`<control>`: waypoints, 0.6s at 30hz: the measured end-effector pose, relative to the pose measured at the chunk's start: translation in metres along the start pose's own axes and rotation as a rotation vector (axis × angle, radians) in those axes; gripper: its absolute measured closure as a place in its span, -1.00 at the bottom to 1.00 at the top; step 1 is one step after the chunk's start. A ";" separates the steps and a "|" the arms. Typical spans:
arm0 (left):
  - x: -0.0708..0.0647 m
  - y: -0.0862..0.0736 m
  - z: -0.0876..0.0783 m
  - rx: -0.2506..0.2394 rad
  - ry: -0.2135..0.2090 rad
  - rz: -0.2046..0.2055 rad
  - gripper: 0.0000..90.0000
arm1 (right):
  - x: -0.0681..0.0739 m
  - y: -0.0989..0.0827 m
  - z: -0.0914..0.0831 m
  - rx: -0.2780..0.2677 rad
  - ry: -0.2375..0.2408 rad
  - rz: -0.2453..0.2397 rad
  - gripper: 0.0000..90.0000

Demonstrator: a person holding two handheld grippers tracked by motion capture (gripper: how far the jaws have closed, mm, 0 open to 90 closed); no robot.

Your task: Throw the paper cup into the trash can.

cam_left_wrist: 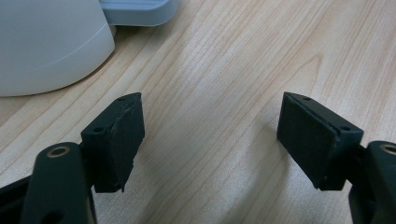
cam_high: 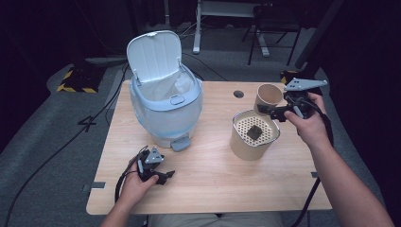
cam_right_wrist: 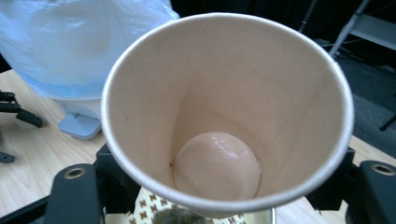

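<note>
The person's right hand (cam_high: 308, 124) reaches forward over the table's far right, its right gripper (cam_high: 276, 112) clamped on a tan paper cup (cam_high: 267, 98) — smooth, conical, tilted above a cylindrical container (cam_high: 250, 137) topped with a perforated strainer. The left gripper (cam_high: 165, 175) rests low on the pale wood-grain table (cam_high: 213, 184), jaws spread wide, near a glossy blue-white bin (cam_high: 163, 104) with its lid raised.

Matt paper cup (cam_right_wrist: 224, 93), wood-grain table (cam_left_wrist: 224, 93)
</note>
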State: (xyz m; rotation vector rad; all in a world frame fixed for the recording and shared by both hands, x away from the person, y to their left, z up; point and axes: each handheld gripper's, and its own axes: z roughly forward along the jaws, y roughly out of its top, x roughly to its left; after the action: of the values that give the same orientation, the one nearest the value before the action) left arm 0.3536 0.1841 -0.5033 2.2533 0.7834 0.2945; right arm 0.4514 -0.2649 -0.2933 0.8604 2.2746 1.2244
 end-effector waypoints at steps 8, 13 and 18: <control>0.000 0.000 0.000 0.000 -0.001 0.000 -0.47 | 0.019 0.031 0.015 0.022 0.031 -0.067 -0.39; 0.001 0.000 0.000 0.001 -0.005 0.002 -0.47 | 0.034 0.055 0.026 0.028 0.029 -0.098 -0.39; 0.003 0.001 0.001 0.000 -0.010 0.009 -0.48 | 0.046 0.074 0.034 0.021 0.035 -0.109 -0.39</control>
State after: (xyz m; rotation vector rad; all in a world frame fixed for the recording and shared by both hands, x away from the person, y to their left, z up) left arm 0.3567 0.1844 -0.5032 2.2577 0.7683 0.2875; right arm 0.4626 -0.1823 -0.2518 0.7177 2.3329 1.1785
